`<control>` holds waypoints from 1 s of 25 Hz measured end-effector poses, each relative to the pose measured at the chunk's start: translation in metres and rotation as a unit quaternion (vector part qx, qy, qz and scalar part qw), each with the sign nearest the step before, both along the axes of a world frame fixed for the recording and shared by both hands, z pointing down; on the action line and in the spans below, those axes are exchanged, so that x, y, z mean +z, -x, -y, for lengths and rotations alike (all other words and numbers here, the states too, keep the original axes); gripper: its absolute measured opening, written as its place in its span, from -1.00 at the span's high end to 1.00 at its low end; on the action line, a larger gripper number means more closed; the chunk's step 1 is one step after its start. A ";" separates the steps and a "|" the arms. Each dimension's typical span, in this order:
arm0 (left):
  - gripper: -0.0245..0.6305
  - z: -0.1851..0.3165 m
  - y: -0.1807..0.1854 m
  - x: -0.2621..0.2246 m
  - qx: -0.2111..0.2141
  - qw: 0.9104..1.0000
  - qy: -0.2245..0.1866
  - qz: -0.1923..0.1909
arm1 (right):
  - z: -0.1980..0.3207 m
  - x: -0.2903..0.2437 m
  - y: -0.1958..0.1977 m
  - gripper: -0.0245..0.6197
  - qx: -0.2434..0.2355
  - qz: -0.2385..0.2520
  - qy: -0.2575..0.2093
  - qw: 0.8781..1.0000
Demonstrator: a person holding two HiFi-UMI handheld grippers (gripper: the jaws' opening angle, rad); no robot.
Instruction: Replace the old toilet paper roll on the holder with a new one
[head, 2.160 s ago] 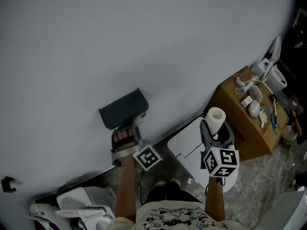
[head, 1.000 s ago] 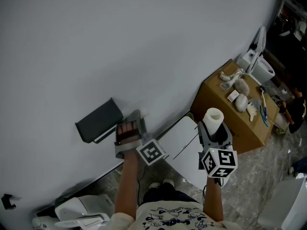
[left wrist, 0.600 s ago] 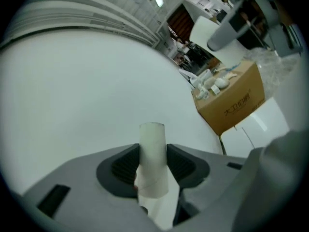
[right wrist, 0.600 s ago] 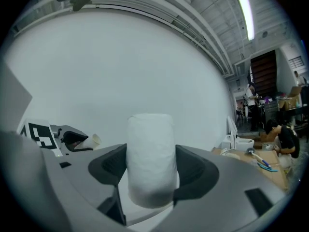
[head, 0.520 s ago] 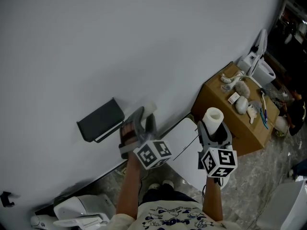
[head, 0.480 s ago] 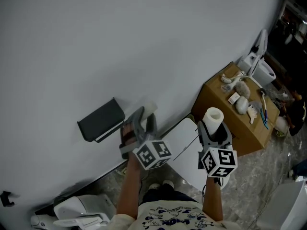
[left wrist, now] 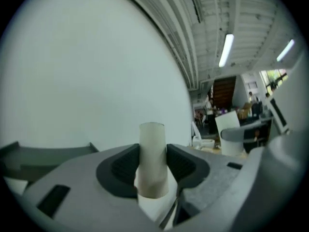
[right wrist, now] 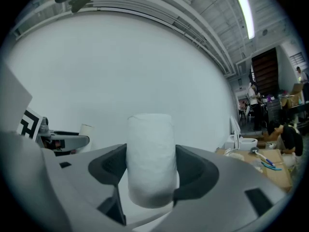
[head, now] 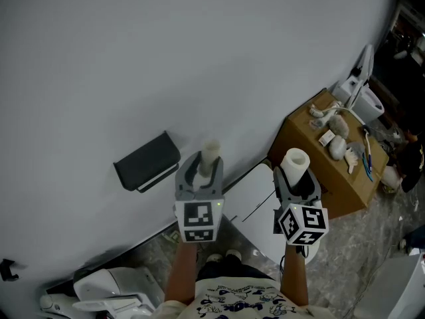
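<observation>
Lower left corner of the head view: white moulded toilet fixture, cut by the frame edge. A pale grey wall fills most of the frame above it.

Left of centre: dark grey box-shaped wall holder, fixed to the wall and slanted in the frame.

Centre: grey left gripper, its marker cube facing the camera. It is clenched on a bare beige cardboard tube. The tube stands upright, with its top end poking above the jaws. The left gripper view shows both dark pads pressed on the tube's sides. The tube sits to the right of the wall holder, apart from it, with the wall behind.

Lower centre: the person's forearms and a printed shirt. Between the grippers a white flat panel lies on the floor.

Right of centre: right gripper grasping a full white toilet paper roll, which stands upright. In the right gripper view the roll fills the gap, a pad against each side and its top well above them. At the left edge of that view the left gripper shows with its tube.

Right: brown cardboard box on a mottled grey stone floor. Small pale items are scattered on top of the box. Upper right, just past the box: white upright fixture; I cannot make out what kind.
</observation>
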State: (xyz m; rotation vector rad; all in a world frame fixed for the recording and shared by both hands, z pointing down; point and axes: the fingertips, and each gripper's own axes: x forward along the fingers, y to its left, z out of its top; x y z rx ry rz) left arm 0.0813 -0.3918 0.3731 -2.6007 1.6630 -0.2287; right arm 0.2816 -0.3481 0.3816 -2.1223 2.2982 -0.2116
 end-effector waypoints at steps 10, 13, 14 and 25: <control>0.37 -0.010 0.022 -0.007 -0.002 0.998 0.009 -0.068 | -0.002 -0.003 0.015 -0.03 -0.008 0.006 -0.006 1.000; 0.37 -0.011 0.028 -0.010 -0.005 0.997 0.008 -0.070 | -0.001 -0.003 0.022 -0.03 -0.016 0.003 -0.005 1.000; 0.37 -0.013 0.030 -0.012 -0.006 0.997 0.006 -0.073 | 0.000 -0.002 0.024 -0.03 -0.020 0.000 -0.004 1.000; 0.37 -0.045 0.100 -0.042 -0.067 0.993 -0.028 -0.091 | 0.033 0.010 0.094 -0.03 -0.110 -0.126 0.000 0.986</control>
